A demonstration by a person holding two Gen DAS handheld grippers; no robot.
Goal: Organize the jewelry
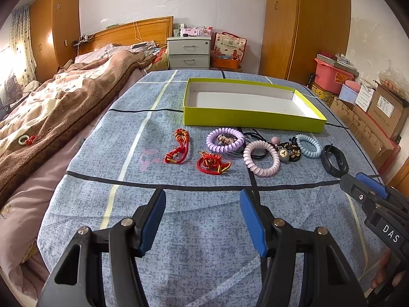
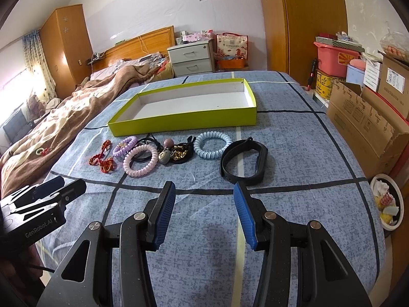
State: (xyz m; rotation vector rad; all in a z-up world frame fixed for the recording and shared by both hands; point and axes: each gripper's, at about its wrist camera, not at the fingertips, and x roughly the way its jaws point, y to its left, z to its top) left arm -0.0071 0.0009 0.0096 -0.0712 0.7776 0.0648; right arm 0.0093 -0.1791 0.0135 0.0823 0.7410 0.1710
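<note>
Both tongs, left [image 1: 203,204] and right [image 2: 204,198], hung apart and empty short of the jewelry [image 2: 163,151], which lay in a row on the surface before the bare box [image 2: 184,122], presumably its destination.

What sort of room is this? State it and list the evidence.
Most likely a home bedroom. A bed with a wooden headboard and rumpled brown blanket fills the left side, a grey nightstand stands beside it, and tall wooden wardrobes line the wall. Cardboard boxes suggest it also serves as storage.
</note>
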